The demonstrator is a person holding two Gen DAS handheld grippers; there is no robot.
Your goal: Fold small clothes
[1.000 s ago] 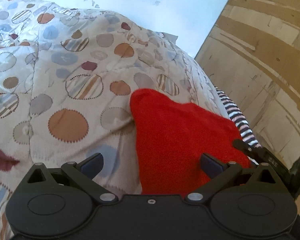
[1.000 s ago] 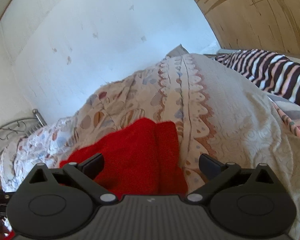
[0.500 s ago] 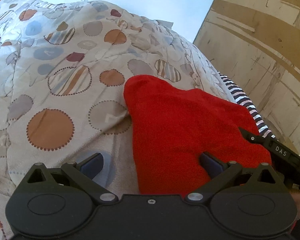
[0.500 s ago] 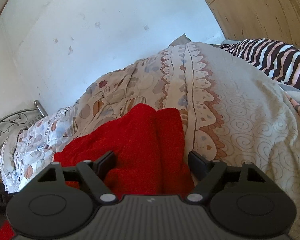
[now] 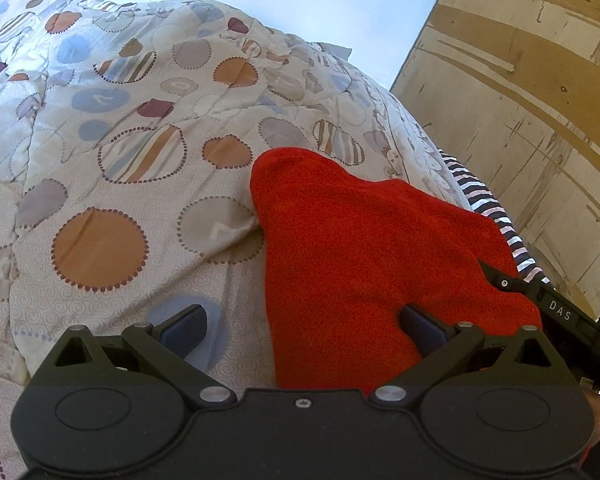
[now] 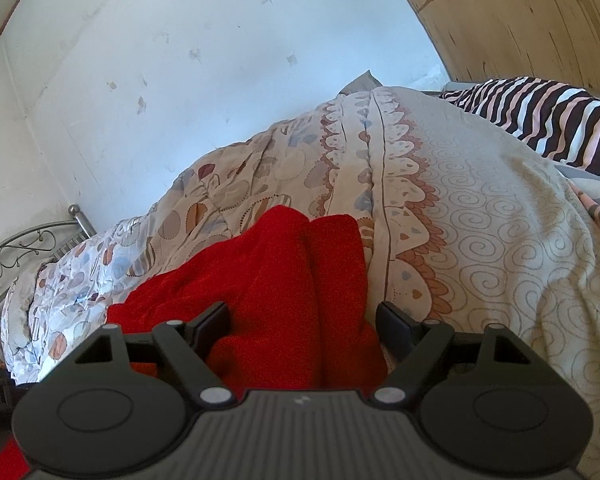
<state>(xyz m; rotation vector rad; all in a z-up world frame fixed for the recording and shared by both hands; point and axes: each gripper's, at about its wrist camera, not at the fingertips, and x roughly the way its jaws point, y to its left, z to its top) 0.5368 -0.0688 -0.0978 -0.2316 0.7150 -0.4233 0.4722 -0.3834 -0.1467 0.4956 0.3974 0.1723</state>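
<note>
The red garment [image 5: 372, 248] lies bunched and unfolded on the bed [image 5: 112, 184], left gripper [image 5: 302, 326] spread wide, right gripper [image 6: 302, 326] just narrowed around a fold without pinching it.

I see a bed under a quilt [image 5: 112, 184] printed with dotted circles in tan, blue and maroon; its border [image 6: 404, 200] carries a scalloped heart band, then grey spirals. A striped blanket [image 6: 556, 120], dark, white and pink, lies at the far right. Pale white wall [image 6: 204, 60], scuffed, daylit. Worn wooden panel [image 5: 532, 92] on the right. Metal scrollwork bedframe [image 6: 24, 244] at left.
</note>
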